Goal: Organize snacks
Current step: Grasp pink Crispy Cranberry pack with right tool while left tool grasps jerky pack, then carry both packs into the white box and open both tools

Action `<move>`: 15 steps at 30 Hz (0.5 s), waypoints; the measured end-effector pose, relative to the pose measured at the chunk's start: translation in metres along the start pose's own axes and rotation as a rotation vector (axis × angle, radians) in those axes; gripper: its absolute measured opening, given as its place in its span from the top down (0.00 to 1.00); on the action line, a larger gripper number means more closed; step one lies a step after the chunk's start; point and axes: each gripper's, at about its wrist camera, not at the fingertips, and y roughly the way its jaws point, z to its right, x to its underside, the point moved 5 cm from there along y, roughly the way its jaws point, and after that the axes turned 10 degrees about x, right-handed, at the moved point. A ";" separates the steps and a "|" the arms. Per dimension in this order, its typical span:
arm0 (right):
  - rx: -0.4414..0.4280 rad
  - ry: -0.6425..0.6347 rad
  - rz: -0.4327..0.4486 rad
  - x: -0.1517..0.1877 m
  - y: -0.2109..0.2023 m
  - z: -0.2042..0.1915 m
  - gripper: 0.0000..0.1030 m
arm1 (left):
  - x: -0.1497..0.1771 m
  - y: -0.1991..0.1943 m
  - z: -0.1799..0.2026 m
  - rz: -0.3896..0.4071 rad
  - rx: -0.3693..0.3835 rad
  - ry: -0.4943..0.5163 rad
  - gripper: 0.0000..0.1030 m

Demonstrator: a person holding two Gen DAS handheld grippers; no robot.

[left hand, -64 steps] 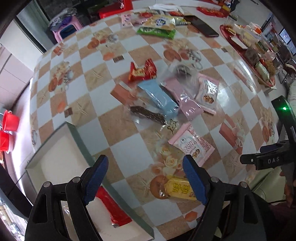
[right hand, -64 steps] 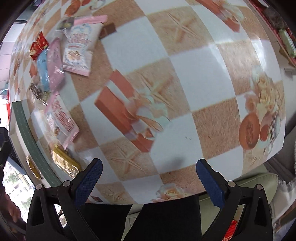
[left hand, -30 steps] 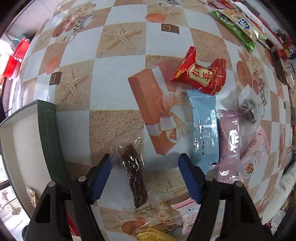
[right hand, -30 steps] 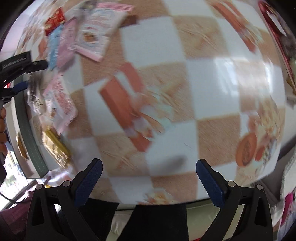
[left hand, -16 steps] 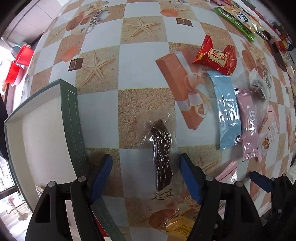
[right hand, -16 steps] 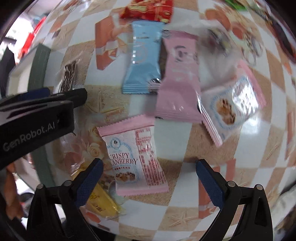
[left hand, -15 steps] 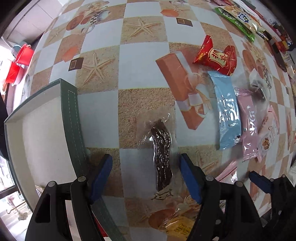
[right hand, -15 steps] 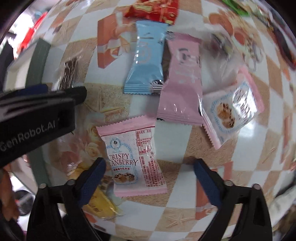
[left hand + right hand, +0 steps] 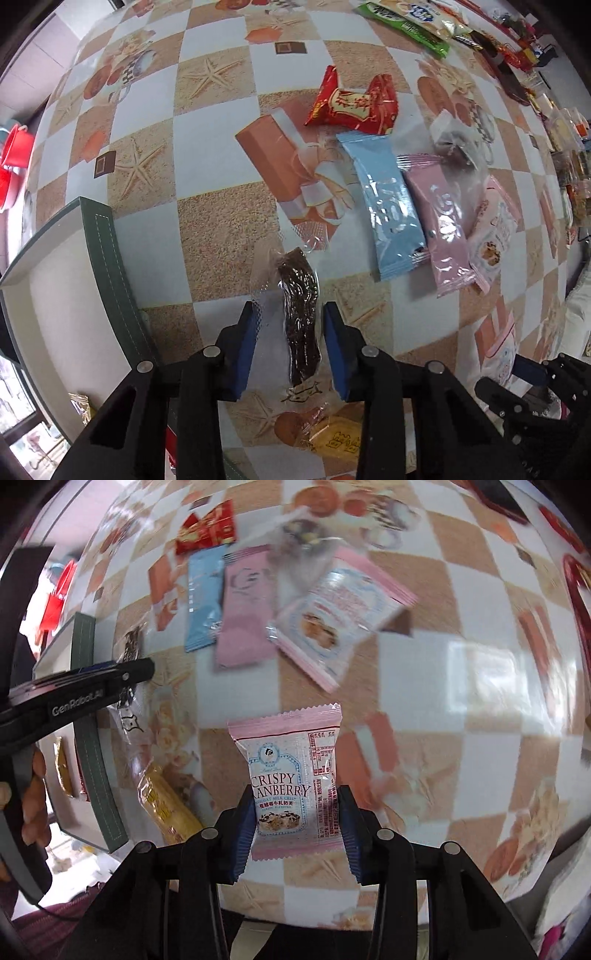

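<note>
A dark brown snack in a clear wrapper sits between the blue pads of my left gripper. The jaws are closing and the pads pinch the crumpled wrapper over the checkered tablecloth. My right gripper has its jaws closing on a pink Crispy Cranberry packet. Both pads press the packet's sides, and it stays sharp while the table behind is blurred. The green-rimmed box with a white inside lies just left of the left gripper. The left gripper's arm shows at the left of the right wrist view.
Red, light blue, pink and pink-and-white cookie packets lie side by side beyond the left gripper. A yellow packet lies by the box's rim. More snacks line the far table edge. A hand holds the left tool.
Both pairs of jaws have closed in from wide open. The left pads now pinch the dark snack's wrapper. The right pads grip the cranberry packet, which has come up off the table.
</note>
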 end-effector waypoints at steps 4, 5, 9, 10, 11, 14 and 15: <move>-0.025 0.072 -0.004 0.022 -0.006 0.027 0.57 | 0.019 -0.035 0.013 0.062 0.035 0.069 0.63; -0.030 0.083 -0.004 0.029 -0.003 0.037 0.57 | 0.021 -0.042 0.016 0.076 0.046 0.079 0.63; -0.038 0.101 0.003 0.034 -0.014 0.051 0.57 | 0.033 -0.067 0.020 0.132 0.082 0.107 0.63; -0.035 0.097 0.007 0.033 -0.018 0.051 0.57 | 0.035 -0.068 0.011 0.143 0.092 0.107 0.63; -0.030 0.091 0.012 0.031 -0.022 0.052 0.57 | 0.038 -0.076 0.009 0.154 0.098 0.106 0.63; -0.020 0.077 0.039 0.033 -0.047 0.059 0.57 | 0.041 -0.084 -0.004 0.184 0.102 0.091 0.63; -0.018 0.071 0.049 0.033 -0.045 0.053 0.57 | 0.043 -0.090 -0.008 0.195 0.105 0.082 0.63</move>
